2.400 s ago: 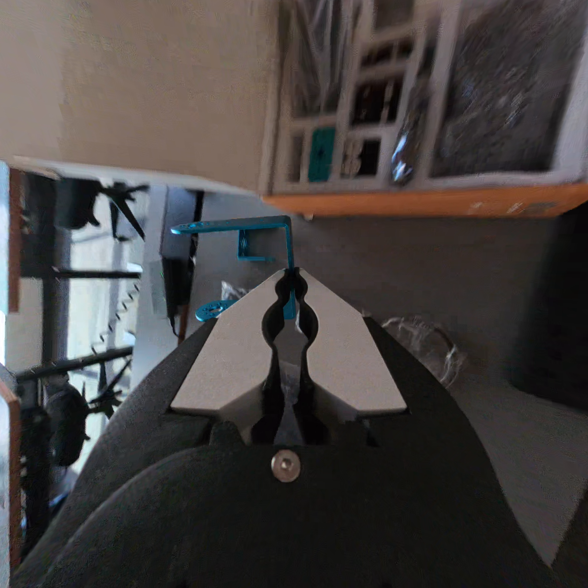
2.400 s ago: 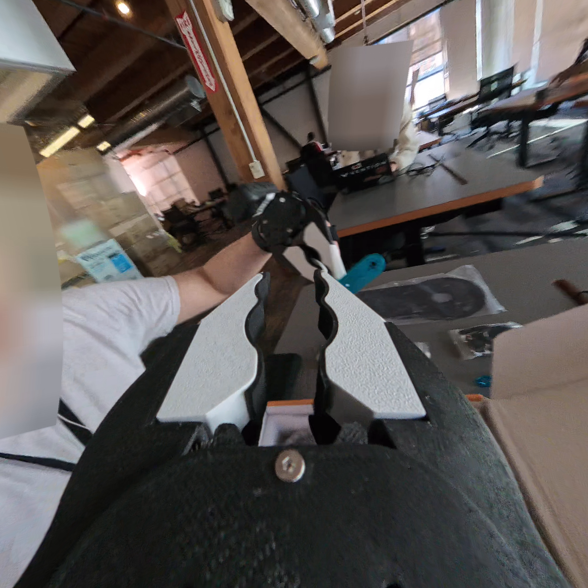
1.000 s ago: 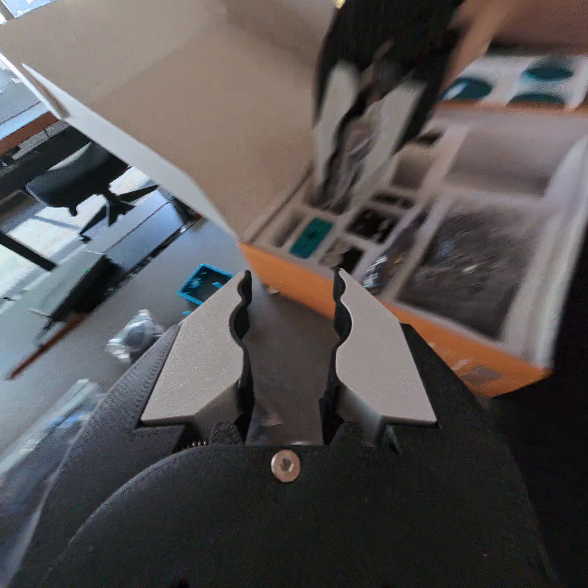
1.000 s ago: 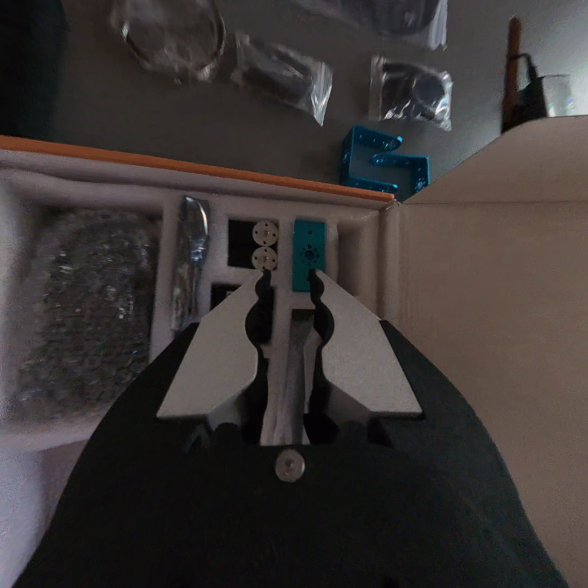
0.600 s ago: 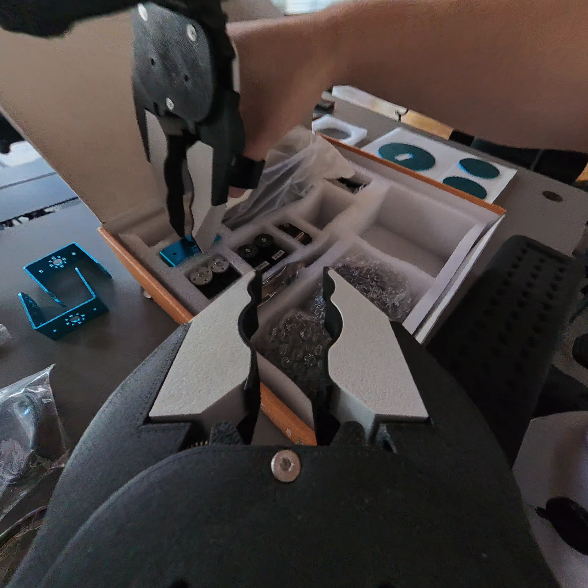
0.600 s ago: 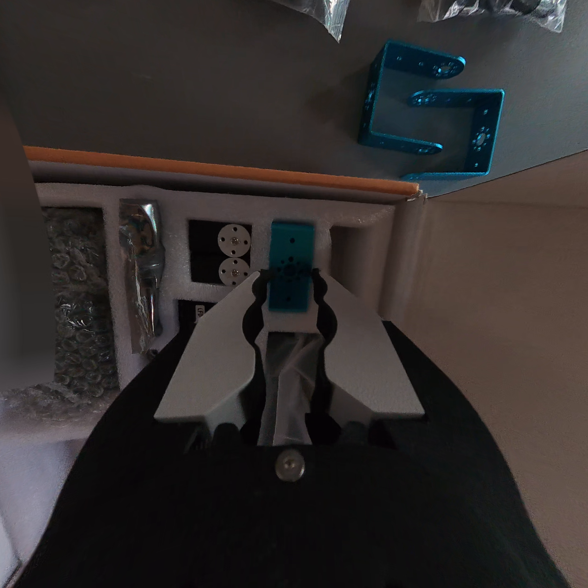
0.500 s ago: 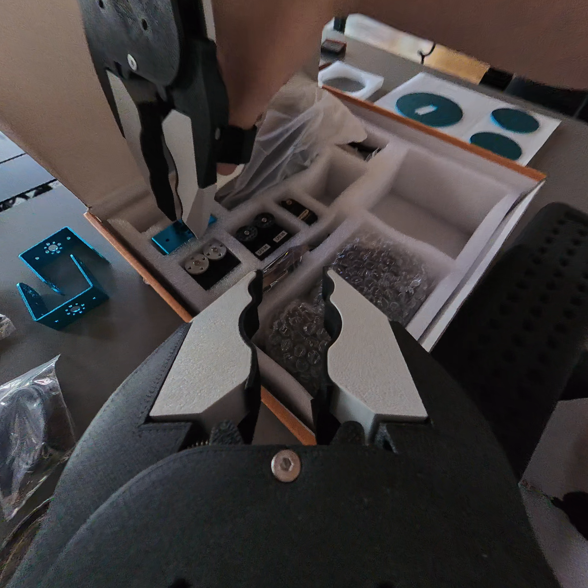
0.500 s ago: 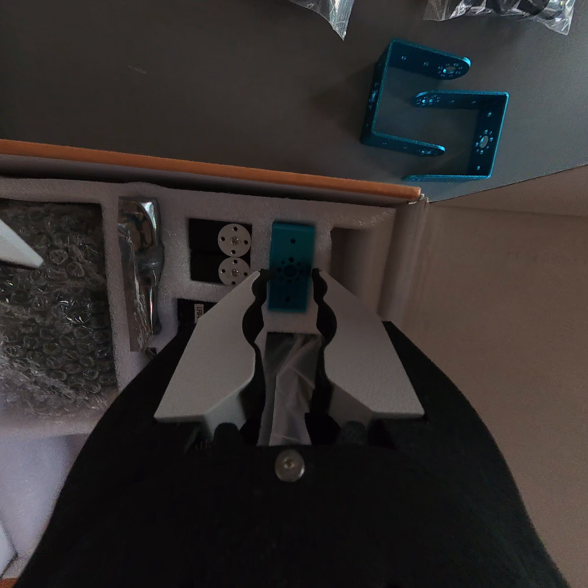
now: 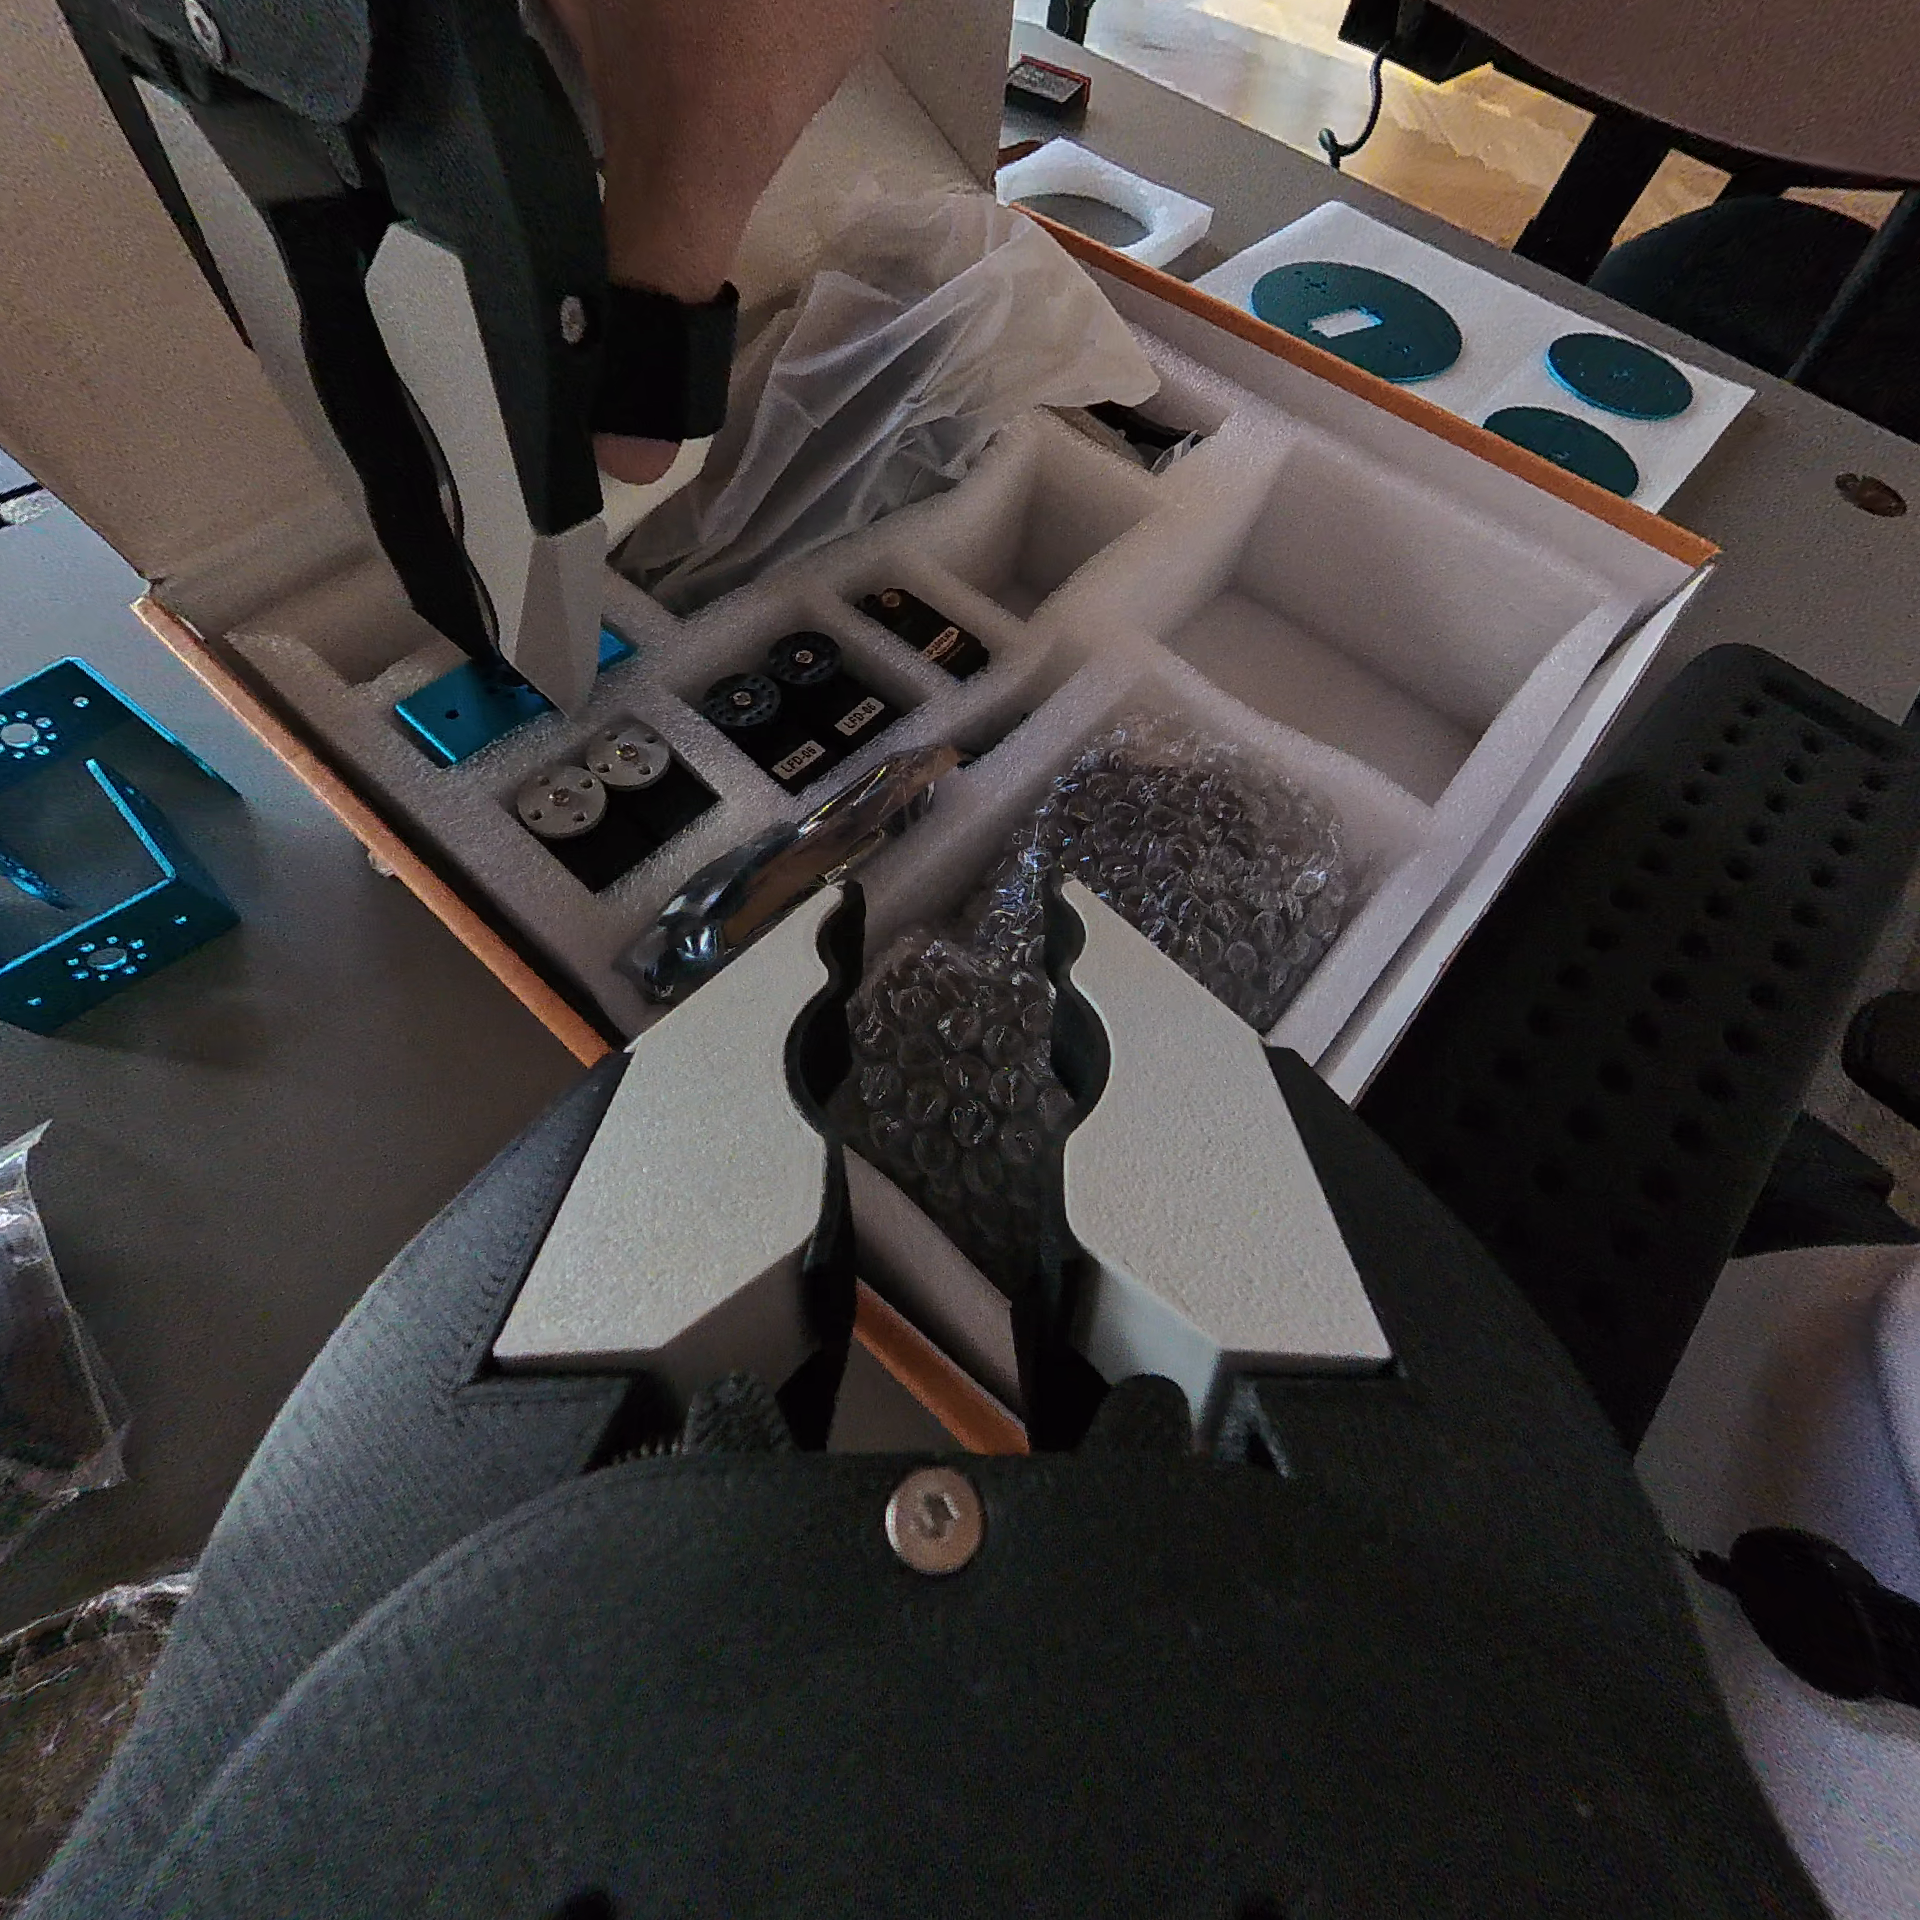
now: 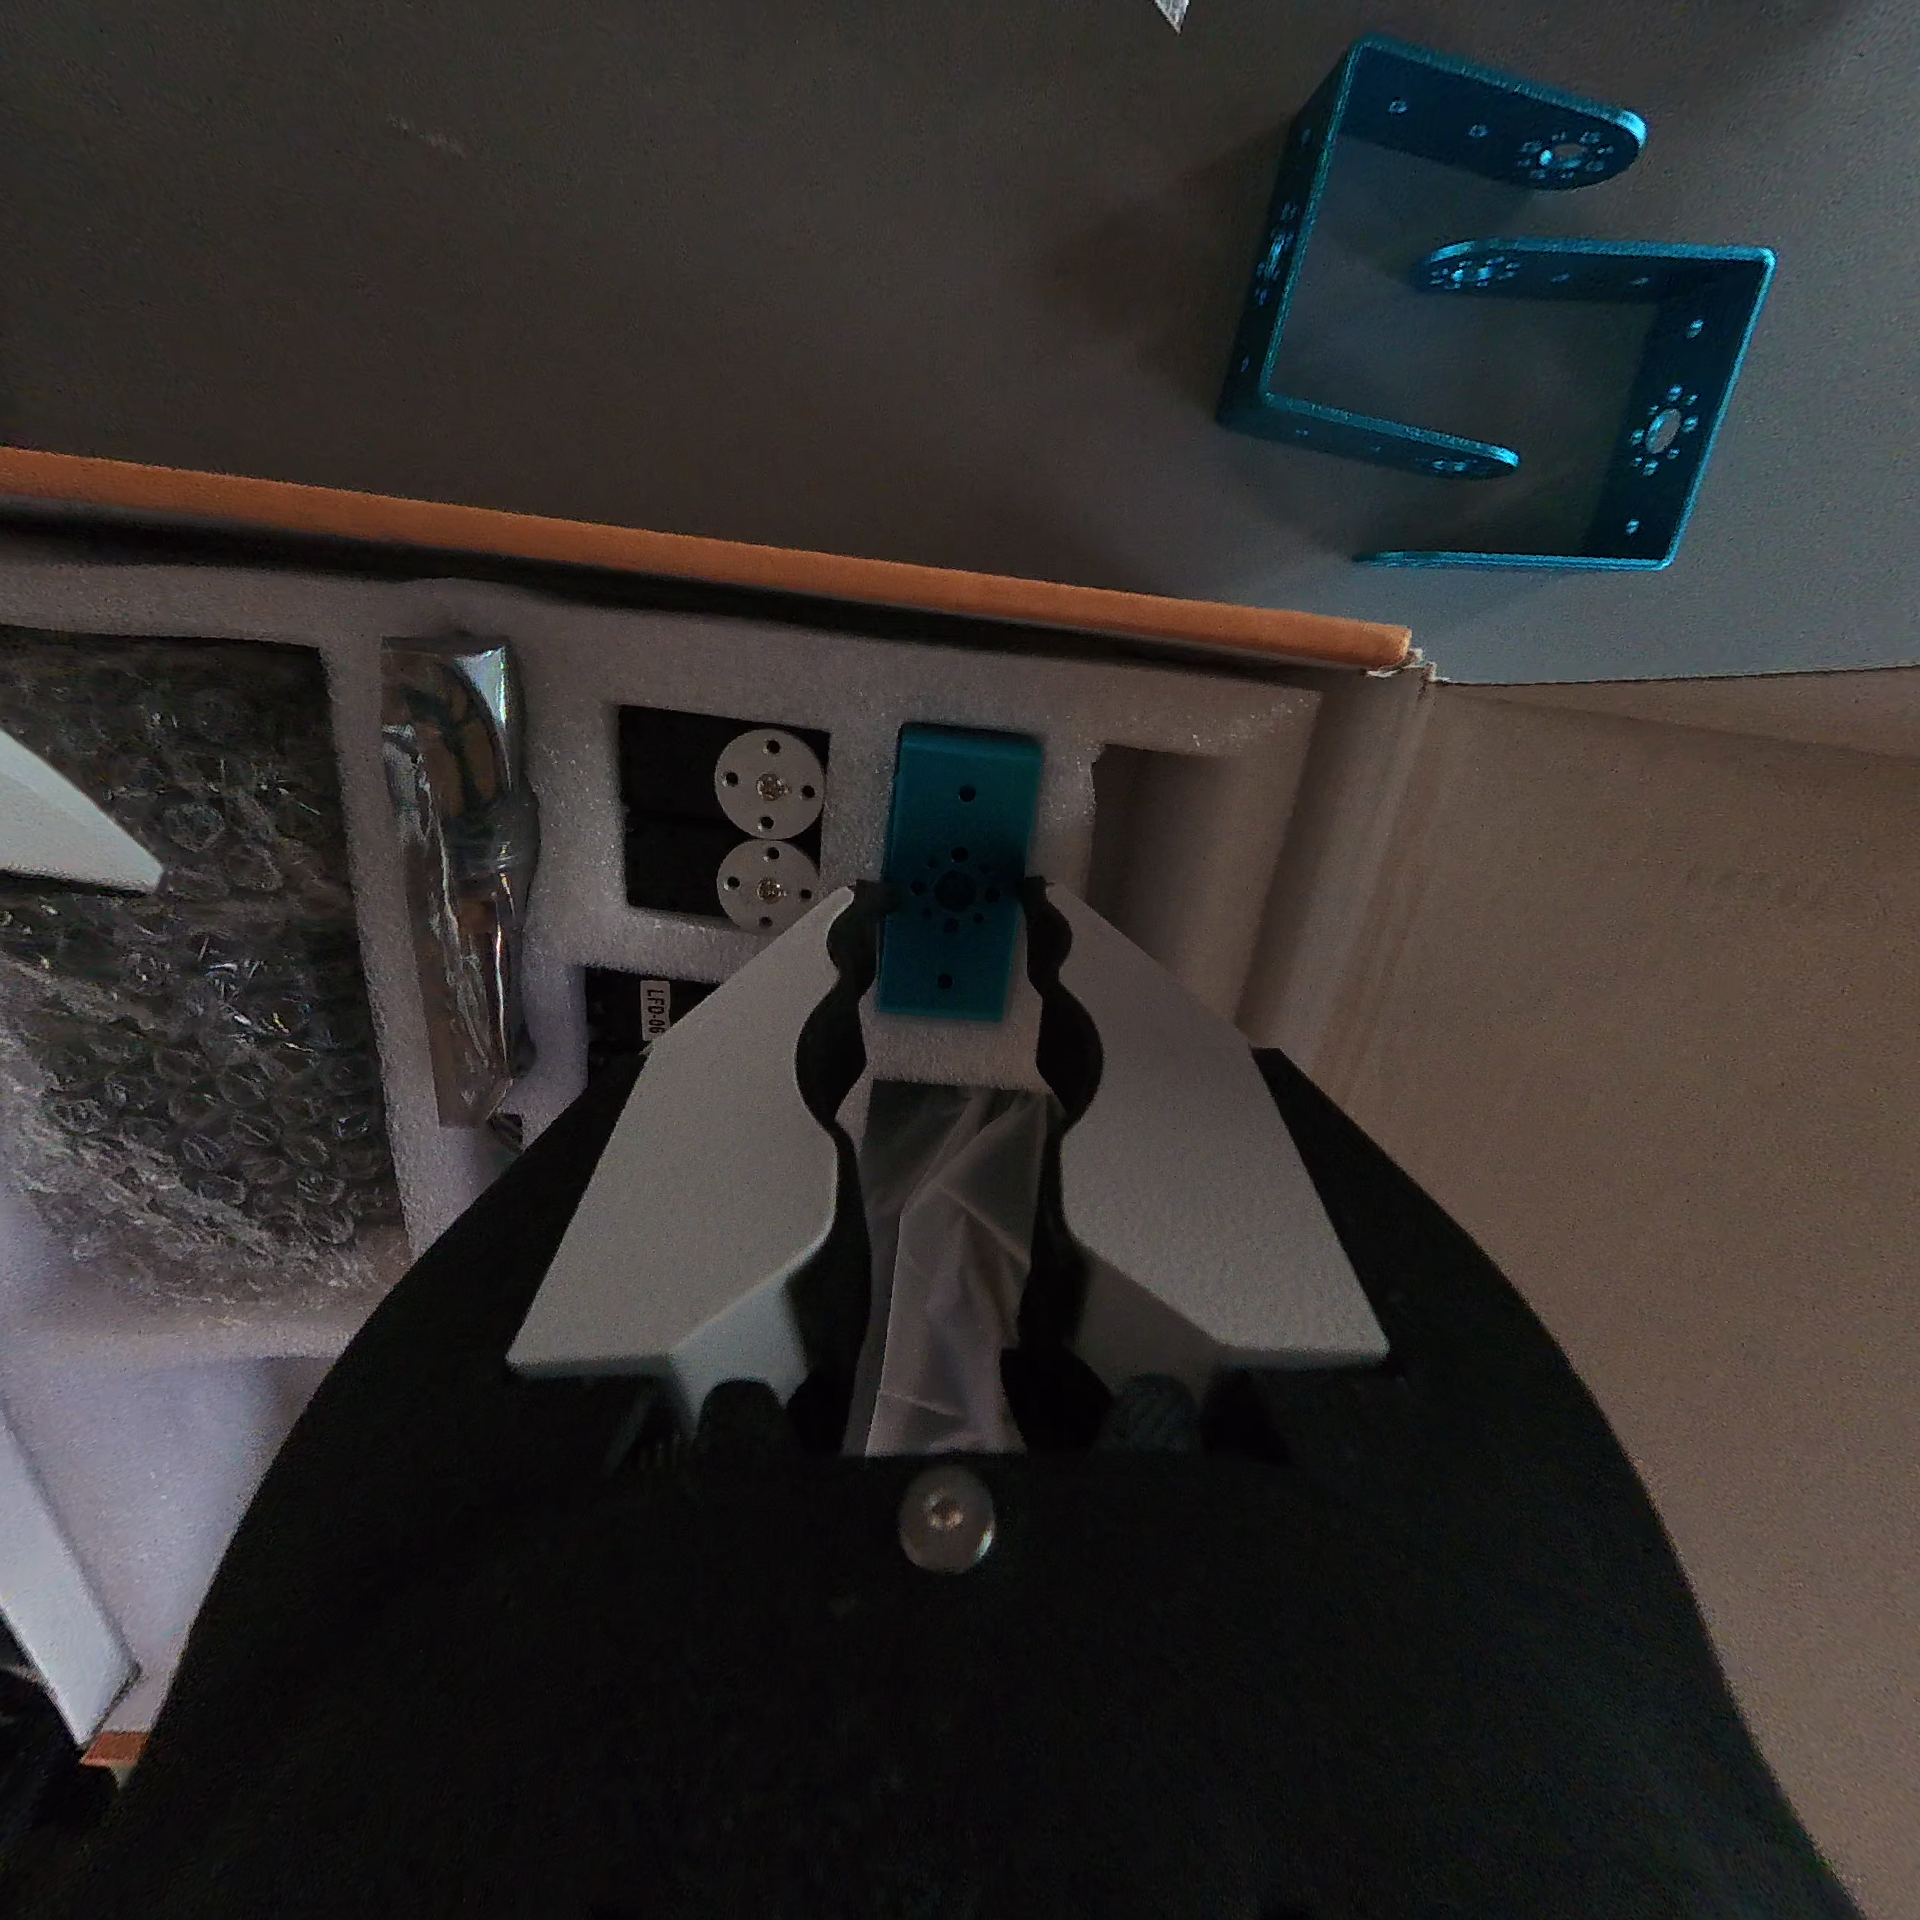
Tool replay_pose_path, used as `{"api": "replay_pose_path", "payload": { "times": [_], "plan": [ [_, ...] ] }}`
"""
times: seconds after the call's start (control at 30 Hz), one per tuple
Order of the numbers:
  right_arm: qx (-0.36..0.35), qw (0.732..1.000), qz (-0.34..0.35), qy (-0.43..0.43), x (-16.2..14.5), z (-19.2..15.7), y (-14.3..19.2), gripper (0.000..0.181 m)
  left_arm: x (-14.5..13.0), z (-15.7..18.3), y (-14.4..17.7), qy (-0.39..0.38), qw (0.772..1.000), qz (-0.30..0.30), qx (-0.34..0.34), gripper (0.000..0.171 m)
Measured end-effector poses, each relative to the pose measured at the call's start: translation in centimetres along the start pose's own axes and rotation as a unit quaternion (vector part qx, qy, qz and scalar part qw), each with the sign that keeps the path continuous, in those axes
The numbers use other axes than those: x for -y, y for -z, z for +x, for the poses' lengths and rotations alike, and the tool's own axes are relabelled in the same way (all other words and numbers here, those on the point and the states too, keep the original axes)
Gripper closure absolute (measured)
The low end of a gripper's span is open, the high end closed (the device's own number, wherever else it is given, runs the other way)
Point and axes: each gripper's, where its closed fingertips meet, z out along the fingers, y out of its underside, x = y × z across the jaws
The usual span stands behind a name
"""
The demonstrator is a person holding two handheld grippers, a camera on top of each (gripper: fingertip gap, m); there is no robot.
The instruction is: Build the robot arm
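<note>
An open box (image 9: 1403, 400) lined with white foam holds parts in slots. My right gripper (image 10: 948, 896) points down into it, open, with a fingertip on each side of a blue metal bracket (image 10: 961, 831) standing in its foam slot. The right gripper also shows in the left wrist view (image 9: 540, 665), tips on the same bracket (image 9: 468, 712). My left gripper (image 9: 956, 904) is open and empty, hovering over a bubble-wrap bundle (image 9: 1184, 862) in the box's near compartment.
Two blue U-shaped brackets (image 10: 1299, 291) (image 10: 1683, 416) lie on the grey table (image 10: 727, 260) beside the box. Servos with silver discs (image 10: 769, 790), black servos (image 9: 790, 696), a shiny bag (image 9: 790, 883) and crumpled plastic (image 9: 883, 364) fill other slots. The lid (image 10: 1662, 1039) stands open. A foam sheet with blue discs (image 9: 1351, 322) lies beyond.
My left gripper let go of the blue U bracket and swung over the box. My right gripper came down into the box and straddled the blue bracket in its slot.
</note>
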Motion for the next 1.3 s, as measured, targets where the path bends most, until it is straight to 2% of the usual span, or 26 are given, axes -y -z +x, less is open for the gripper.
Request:
{"api": "replay_pose_path", "payload": {
  "times": [0.1, 0.27, 0.4, 0.53, 0.63, 0.73, 0.87, 0.93, 1.03, 1.1, 1.2, 1.3],
  "plan": [
    [0.006, 1.000, -0.012, -0.001, 0.0, 0.0, -0.3, 0.153, 0.0, 0.0, 0.1, 0.003, 1.000, 0.005, -0.002, 0.139],
    [-0.004, 1.000, -0.021, 0.007, -0.1, 0.2, -0.5, 0.155, -0.2, -0.4, -0.5, -0.016, 1.000, -0.019, 0.016, 0.145],
    [-0.001, 1.000, 0.004, -0.003, 0.3, 0.2, 0.6, 0.156, -0.6, -0.9, -1.0, -0.063, 0.995, -0.047, 0.055, 0.152],
    [0.006, 0.999, 0.038, -0.016, 0.6, 0.4, 2.4, 0.156, -0.8, -1.1, -1.5, -0.078, 0.992, -0.067, 0.076, 0.145],
    [0.012, 0.997, 0.066, -0.026, 0.5, 0.6, 4.3, 0.156, -0.8, -0.3, -2.0, -0.060, 0.995, -0.064, 0.050, 0.143],
    [0.005, 0.992, 0.119, -0.044, 0.2, 1.2, 6.9, 0.156, -1.7, 0.5, -2.6, -0.004, 0.997, -0.075, 0.001, 0.139],
    [0.022, 0.969, 0.231, -0.082, -0.3, 1.1, 10.7, 0.156, 0.4, 0.3, -1.2, 0.049, 0.998, 0.004, -0.029, 0.139],
    [0.041, 0.959, 0.267, -0.090, -0.9, 0.3, 11.7, 0.155, 1.5, -1.0, -0.1, 0.051, 0.998, 0.041, -0.014, 0.135],
    [0.084, 0.944, 0.313, -0.061, -0.9, -2.4, 12.7, 0.156, 3.6, -3.9, 1.9, 0.037, 0.994, 0.094, 0.027, 0.128],
    [0.098, 0.941, 0.321, -0.033, -0.6, -4.2, 13.0, 0.156, 5.5, -4.8, 3.0, 0.027, 0.991, 0.127, 0.017, 0.124],
    [0.101, 0.941, 0.323, 0.020, 0.2, -6.4, 13.4, 0.155, 8.0, -4.8, 3.8, 0.006, 0.990, 0.141, -0.029, 0.127],
    [0.100, 0.934, 0.338, 0.054, 1.1, -8.0, 14.3, 0.155, 8.9, -3.4, 4.3, -0.020, 0.989, 0.113, -0.089, 0.127]
  ]
}}
